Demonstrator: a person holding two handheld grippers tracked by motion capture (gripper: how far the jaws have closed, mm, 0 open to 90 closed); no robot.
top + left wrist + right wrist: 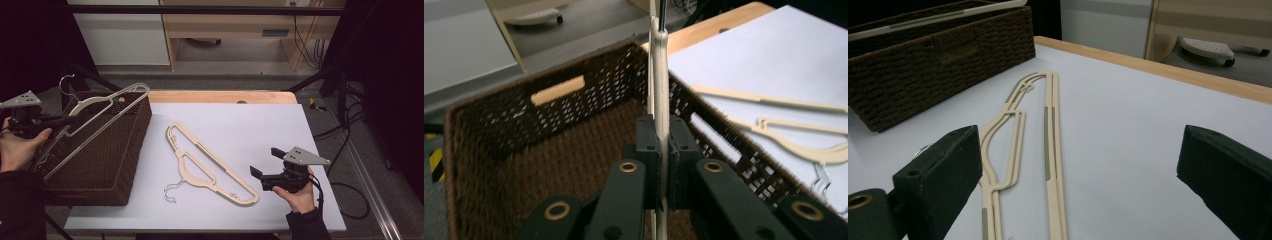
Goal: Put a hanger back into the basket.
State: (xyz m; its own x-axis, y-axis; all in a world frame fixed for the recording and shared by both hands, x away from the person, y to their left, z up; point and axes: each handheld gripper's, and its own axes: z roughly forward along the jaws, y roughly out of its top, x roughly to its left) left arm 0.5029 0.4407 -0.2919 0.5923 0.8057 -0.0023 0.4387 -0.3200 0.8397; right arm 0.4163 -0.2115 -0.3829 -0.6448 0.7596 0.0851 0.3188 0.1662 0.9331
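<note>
A cream hanger [102, 114] with a metal hook slants over the brown wicker basket [107, 165] at the left. My left gripper [69, 119] is shut on its lower bar, and in the left gripper view the jaws pinch the hanger [659, 75] edge-on above the basket [549, 150]. A second cream hanger [210, 165] lies flat on the white tabletop, its hook toward the front edge. My right gripper [265, 161] hovers just right of it, open and empty. In the right gripper view [1078, 170] this hanger [1050, 125] lies ahead between the jaws.
The white sheet [260, 125] covers a wooden table [225, 96]. Cables [345, 150] hang off the table's right side. A wooden cabinet [235, 30] stands beyond the far edge.
</note>
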